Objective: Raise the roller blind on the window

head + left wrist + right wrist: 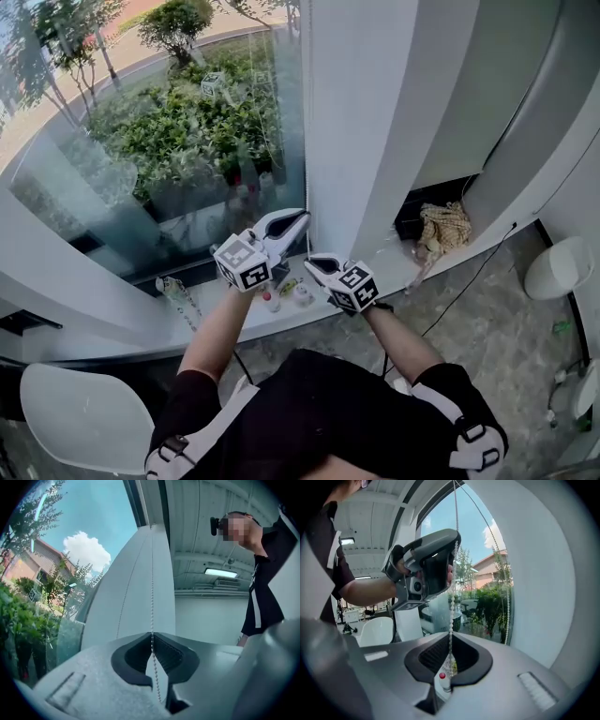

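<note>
Left gripper (151,636) pinches the thin white beaded chain (151,573) hanging beside the white window pillar (347,122). Right gripper (450,634) pinches that same chain lower down.

The left tongs (302,219) and right tongs (313,263) have pale grey shells with black ribbed pads. Each carries a cube (242,264) of black square patterns on white. The bead chain (151,573) is white, a string of tiny round beads. The column (356,122) is plain white. The window glass (84,178) has a blue-green tint, with green shrubs (187,131) behind it. The sky (93,508) is bright blue with one white cloud (86,550). The floor (506,328) is grey with mottled stone veining. The chair (84,417) is white and the crumpled cloth (444,227) is tan with a check. The small bottle (444,680) is clear with a red cap. The person's shirt (328,403) is black with white sleeve bands.
</note>
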